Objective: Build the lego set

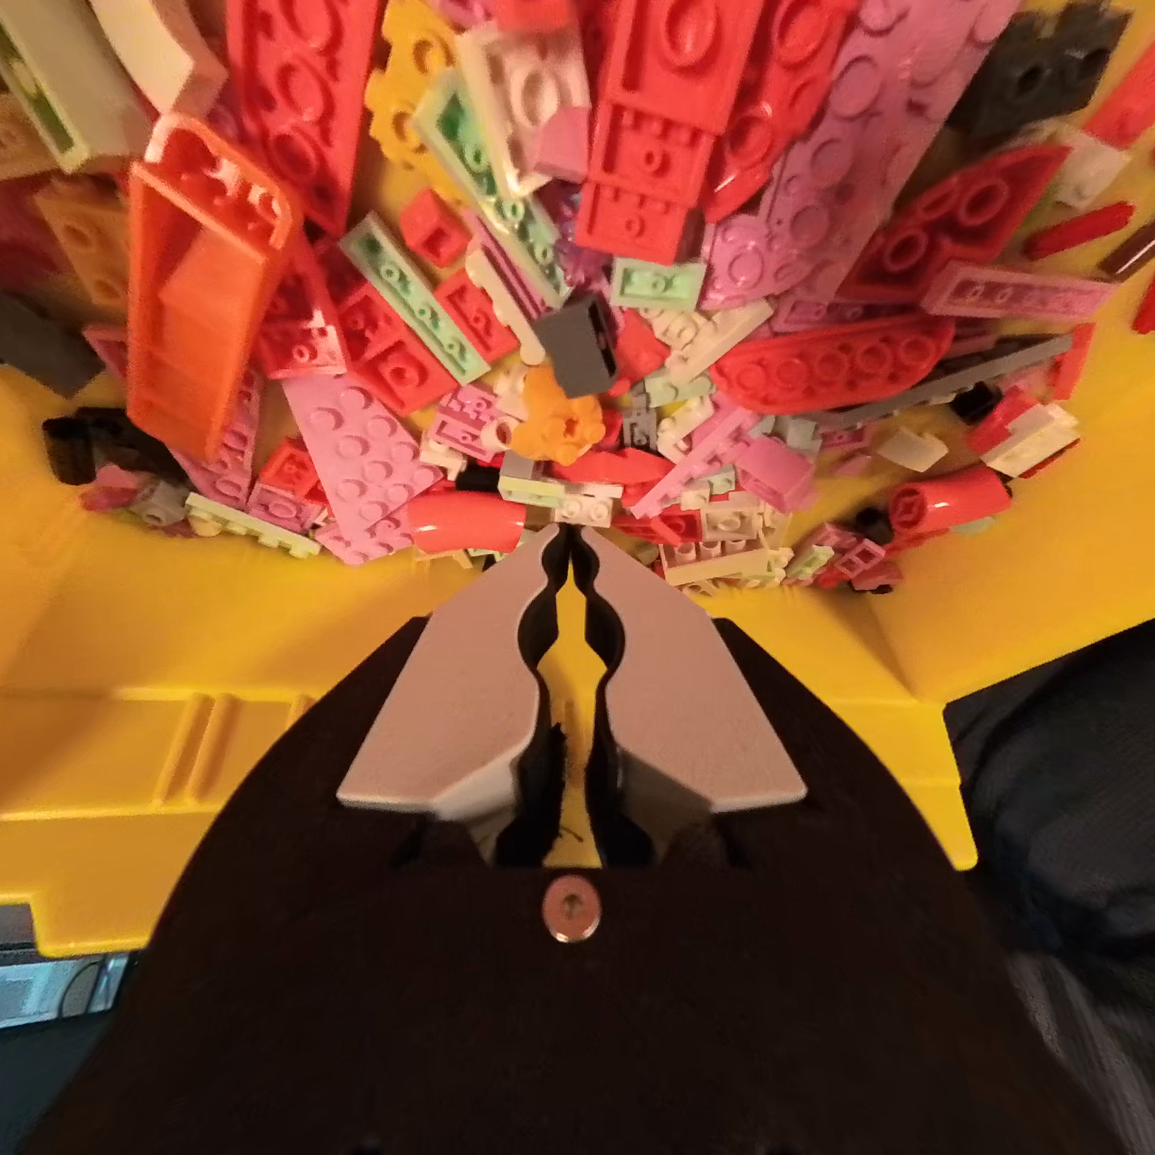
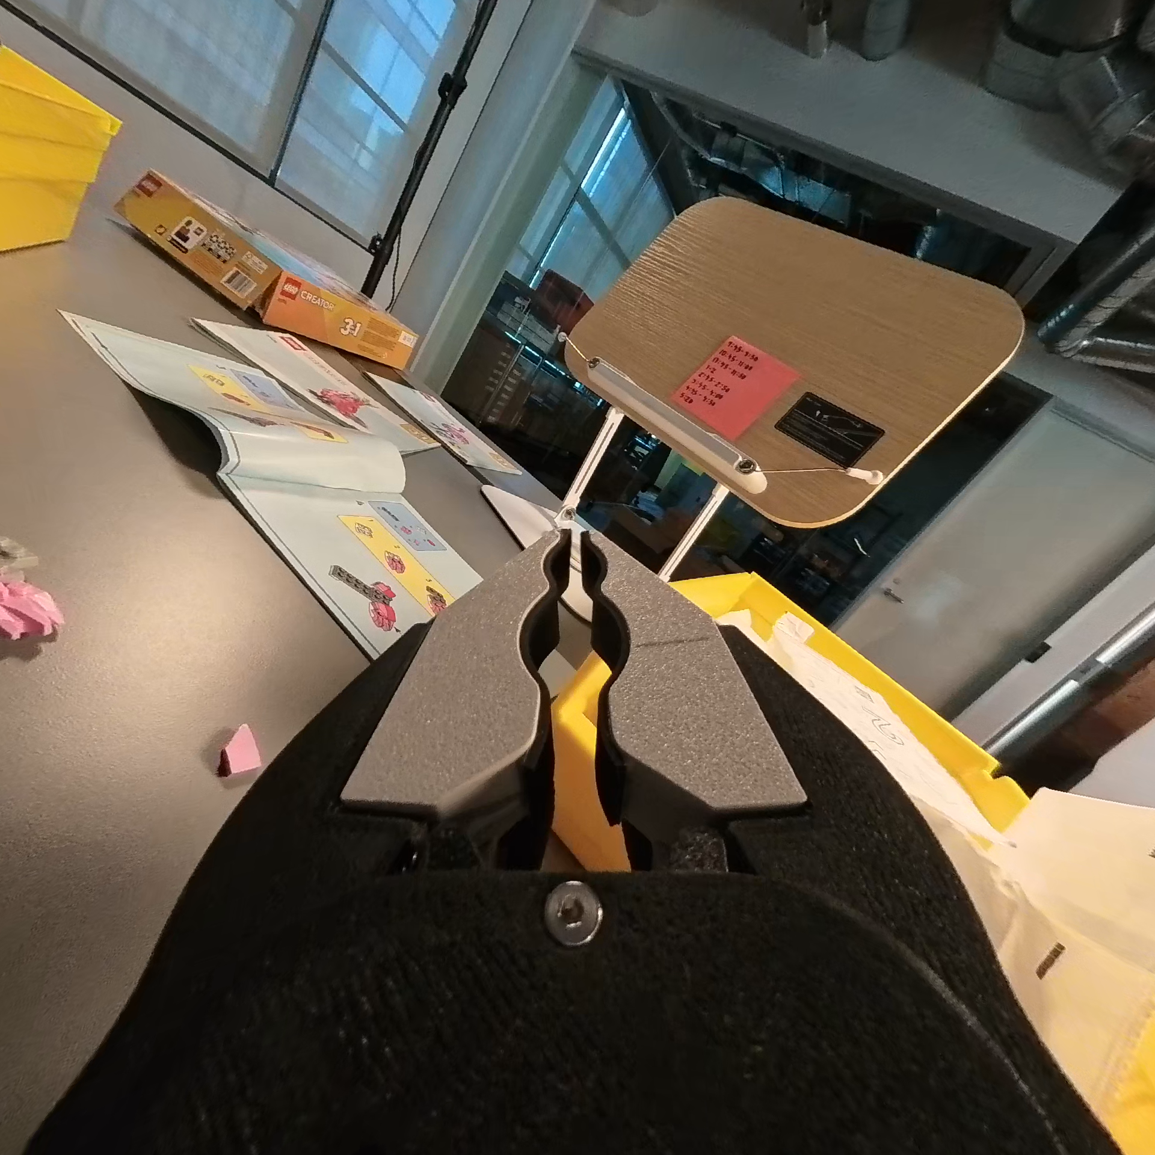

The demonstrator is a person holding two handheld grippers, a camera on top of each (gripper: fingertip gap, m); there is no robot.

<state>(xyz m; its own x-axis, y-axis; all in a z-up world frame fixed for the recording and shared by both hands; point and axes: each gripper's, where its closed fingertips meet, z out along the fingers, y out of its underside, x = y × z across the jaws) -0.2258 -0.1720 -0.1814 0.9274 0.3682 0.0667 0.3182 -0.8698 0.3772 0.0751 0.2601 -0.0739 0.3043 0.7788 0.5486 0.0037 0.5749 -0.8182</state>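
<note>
A yellow bin (image 1: 187, 656) holds mixed toy bricks (image 1: 562, 312) directly ahead of the tool. Elsewhere, open instruction booklets (image 2: 300, 475) lie left of the tool, orange set boxes (image 2: 262, 275) beyond them, a wooden-topped stand (image 2: 812, 350) ahead.

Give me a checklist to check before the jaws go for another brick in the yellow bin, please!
1. Left gripper empty: ok, its jaws are together with no brick between them.
2. Left gripper near the bricks: ok, its tips sit at the near edge of the brick pile, just short of a small white brick.
3. Bricks inside the yellow bin: ok, the pile lies on its floor.
4. Right gripper empty: ok, nothing between its jaws, which are nearly together.
5. Right gripper out of the way: ok, raised over the grey table.
6. Instruction booklet open: ok.
</note>
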